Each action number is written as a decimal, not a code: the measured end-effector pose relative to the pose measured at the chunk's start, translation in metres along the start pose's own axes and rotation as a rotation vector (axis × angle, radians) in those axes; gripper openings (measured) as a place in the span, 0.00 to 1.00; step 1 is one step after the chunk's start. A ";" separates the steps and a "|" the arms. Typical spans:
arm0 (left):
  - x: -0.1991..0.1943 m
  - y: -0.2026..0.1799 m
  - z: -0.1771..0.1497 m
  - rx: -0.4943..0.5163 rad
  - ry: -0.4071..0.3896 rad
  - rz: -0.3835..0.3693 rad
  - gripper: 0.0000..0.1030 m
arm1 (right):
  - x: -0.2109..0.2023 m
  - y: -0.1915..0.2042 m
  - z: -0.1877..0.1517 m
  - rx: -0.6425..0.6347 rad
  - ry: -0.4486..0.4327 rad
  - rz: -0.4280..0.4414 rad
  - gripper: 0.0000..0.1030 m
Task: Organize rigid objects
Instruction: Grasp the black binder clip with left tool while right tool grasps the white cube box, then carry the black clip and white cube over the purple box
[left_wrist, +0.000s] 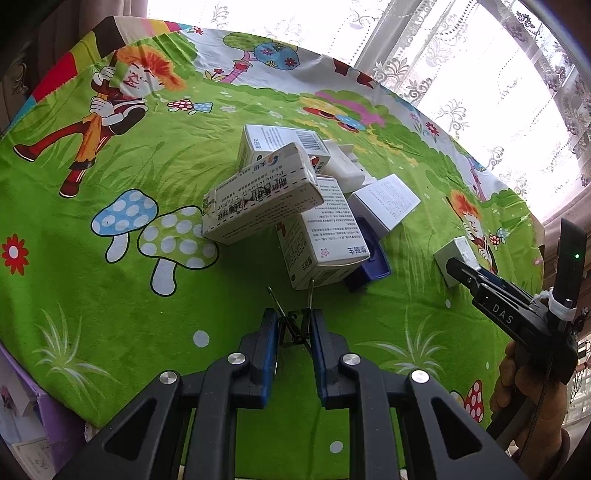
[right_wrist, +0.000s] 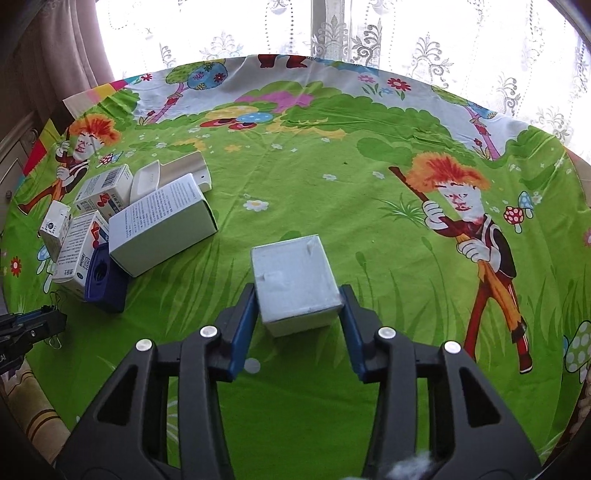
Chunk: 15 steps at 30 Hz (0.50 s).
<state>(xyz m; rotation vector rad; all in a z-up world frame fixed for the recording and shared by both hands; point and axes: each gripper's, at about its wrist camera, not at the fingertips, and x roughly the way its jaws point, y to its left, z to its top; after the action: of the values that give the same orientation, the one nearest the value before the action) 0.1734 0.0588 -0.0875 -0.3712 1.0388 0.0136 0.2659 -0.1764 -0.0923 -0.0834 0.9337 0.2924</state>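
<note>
Roughly six boxes (left_wrist: 258, 199) piled — one white box (right_wrist: 295, 280) apart.

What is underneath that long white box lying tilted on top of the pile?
The long white box rests across two other white cartons: one with a barcode behind, and one with printed text in front. Whatever lies under its middle is covered.

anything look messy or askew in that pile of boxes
Yes. The boxes are heaped rather than aligned: one printed carton lies tilted across the tops of two others, and a white box leans on a dark blue holder. The left gripper also has a metal binder clip between its fingers.
</note>
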 end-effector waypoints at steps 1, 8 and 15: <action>-0.002 0.000 0.000 -0.001 -0.005 -0.001 0.18 | -0.004 0.002 -0.001 -0.002 -0.004 0.007 0.47; -0.023 0.006 -0.006 -0.021 -0.040 -0.015 0.18 | -0.048 0.010 -0.007 0.057 -0.031 0.086 0.47; -0.058 0.014 -0.017 -0.038 -0.102 -0.037 0.18 | -0.096 0.039 -0.015 0.078 -0.059 0.187 0.47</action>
<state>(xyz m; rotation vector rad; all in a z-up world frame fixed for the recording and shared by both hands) 0.1269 0.0762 -0.0498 -0.4205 0.9319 0.0191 0.1893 -0.1628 -0.0224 0.0844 0.8948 0.4287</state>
